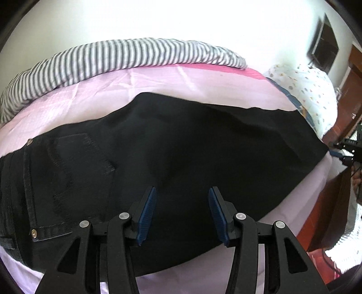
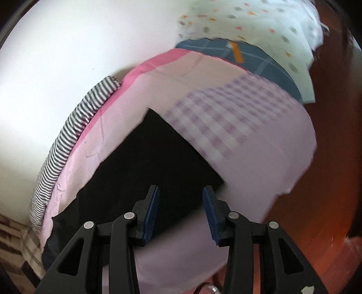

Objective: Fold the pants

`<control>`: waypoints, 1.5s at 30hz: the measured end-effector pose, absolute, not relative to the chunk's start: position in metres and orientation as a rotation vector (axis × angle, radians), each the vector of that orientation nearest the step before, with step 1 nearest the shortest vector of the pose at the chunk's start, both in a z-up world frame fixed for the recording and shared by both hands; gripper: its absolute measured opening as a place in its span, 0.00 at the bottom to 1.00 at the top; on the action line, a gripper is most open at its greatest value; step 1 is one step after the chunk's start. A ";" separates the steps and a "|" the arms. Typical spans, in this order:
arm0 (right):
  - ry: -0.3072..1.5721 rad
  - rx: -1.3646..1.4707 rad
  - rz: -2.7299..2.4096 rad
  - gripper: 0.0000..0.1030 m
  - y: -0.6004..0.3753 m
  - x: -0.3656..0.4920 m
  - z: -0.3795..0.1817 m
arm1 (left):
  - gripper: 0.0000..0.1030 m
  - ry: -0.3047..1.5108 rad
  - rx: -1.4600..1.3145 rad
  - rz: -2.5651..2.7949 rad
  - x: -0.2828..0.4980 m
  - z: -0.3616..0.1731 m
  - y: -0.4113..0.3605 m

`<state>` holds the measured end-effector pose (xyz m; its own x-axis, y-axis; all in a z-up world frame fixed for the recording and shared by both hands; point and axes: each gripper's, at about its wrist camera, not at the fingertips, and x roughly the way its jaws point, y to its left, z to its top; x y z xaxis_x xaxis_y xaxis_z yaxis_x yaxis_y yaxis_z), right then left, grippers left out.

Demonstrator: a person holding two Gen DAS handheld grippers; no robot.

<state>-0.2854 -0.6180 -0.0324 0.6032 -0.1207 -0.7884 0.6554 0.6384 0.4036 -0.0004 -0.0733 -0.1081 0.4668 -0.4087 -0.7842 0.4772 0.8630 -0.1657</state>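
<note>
Black pants [image 1: 181,153] lie flat across a pink sheet [image 1: 101,90], folded lengthwise, waistband and back pocket [image 1: 74,162] at the left. My left gripper [image 1: 182,194] hovers over the middle of the pants, jaws apart with nothing between them. In the right wrist view the leg end of the pants [image 2: 147,171] lies as a dark strip with its hem toward the checked patch. My right gripper [image 2: 181,192] hangs above that end near the hem corner, open and holding nothing; the picture is blurred by motion. The other gripper [image 1: 348,149] shows small at the right edge of the left wrist view.
A grey-striped cloth [image 1: 113,58] lies along the far side against the white wall [image 1: 181,20]. A spotted white pillow [image 1: 303,92] and a blue checked cloth [image 2: 248,56] sit at the right end. A pink checked patch [image 2: 226,117] adjoins the hem. Brown floor [image 2: 328,181] lies beyond the bed edge.
</note>
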 end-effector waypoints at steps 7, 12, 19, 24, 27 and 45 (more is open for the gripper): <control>0.766 0.864 -0.481 0.37 -0.626 -0.290 -0.054 | 0.49 0.930 0.106 -0.579 -0.006 -0.104 -0.089; 0.703 0.886 -0.471 0.37 -0.634 -0.278 -0.058 | 0.49 0.930 0.118 -0.590 -0.007 -0.104 -0.095; 0.653 0.948 -0.438 0.12 -0.643 -0.266 -0.066 | 0.49 0.938 0.144 -0.639 -0.006 -0.106 -0.125; 0.625 0.931 -0.409 0.09 -0.632 -0.261 -0.043 | 0.49 0.974 0.162 -0.652 -0.005 -0.118 -0.137; 0.600 0.895 -0.334 0.09 -0.613 -0.246 -0.017 | 0.49 1.006 0.130 -0.637 0.001 -0.123 -0.133; 0.887 0.587 0.215 0.07 -0.353 -0.106 -0.016 | 0.50 0.922 -0.106 -0.470 0.001 -0.098 -0.024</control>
<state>-0.1064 -0.3532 -0.0161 0.6226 0.4110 -0.6659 0.0609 0.8230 0.5648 0.0006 -0.0243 -0.0975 0.5112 -0.4347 -0.7414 0.3455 0.8938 -0.2859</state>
